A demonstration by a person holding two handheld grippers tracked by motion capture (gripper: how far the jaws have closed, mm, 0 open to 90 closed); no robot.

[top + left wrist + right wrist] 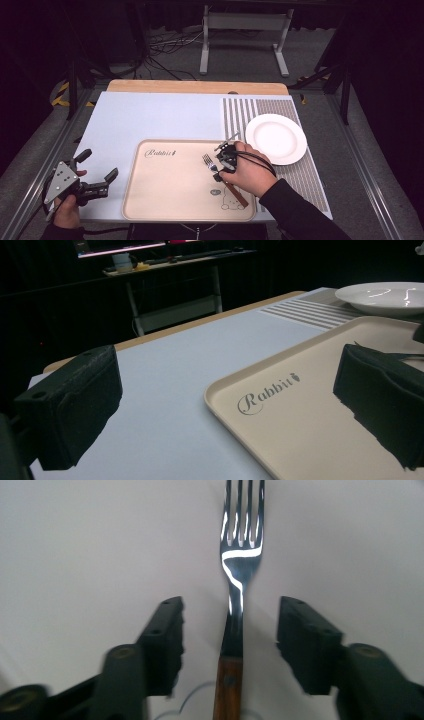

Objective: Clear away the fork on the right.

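— Looking at the fork, how far along would you say the pickup is?

— Early, I judge. It lies flat on the beige tray toward the tray's right side, tines pointing to the desk's far edge, wooden handle toward the near edge. Nothing grips it yet, so the closing and the lift are both left to do.

— And the right claw?

— Released, jaws spread wide. In the right gripper view the fork's neck runs straight up the gap between them, with bare tray visible on each side, so neither jaw touches it. The claw straddles the spot where steel meets wood.

— What about the left claw?

— Also spread apart and empty, held near the desk's near left corner, just beside the tray's left rim and well apart from the fork.

— Anything farther out?

— A white plate sits on the striped mat toward the right edge, empty.
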